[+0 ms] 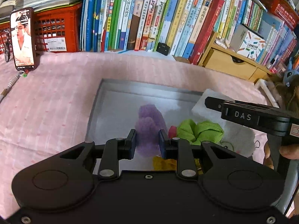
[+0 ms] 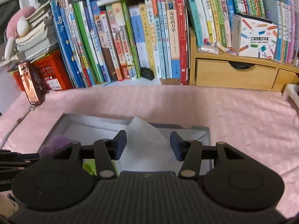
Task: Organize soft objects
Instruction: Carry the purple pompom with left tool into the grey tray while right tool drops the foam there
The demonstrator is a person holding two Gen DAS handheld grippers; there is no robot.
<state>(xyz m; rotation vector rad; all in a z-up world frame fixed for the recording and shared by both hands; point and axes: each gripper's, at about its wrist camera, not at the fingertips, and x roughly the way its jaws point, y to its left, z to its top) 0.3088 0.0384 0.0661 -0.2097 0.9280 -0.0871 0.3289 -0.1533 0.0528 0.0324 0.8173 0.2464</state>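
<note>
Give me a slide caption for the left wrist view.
Left tongs straddle purple plush over the grey tray.

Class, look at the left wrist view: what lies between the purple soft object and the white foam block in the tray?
In the left wrist view, the green fabric piece and a small pink object lie between the purple soft object and the white foam block.

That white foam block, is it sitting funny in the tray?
Yes. The foam is tilted, one corner poking up over the tray's far rim instead of lying flat. The right gripper straddles it, open.
</note>
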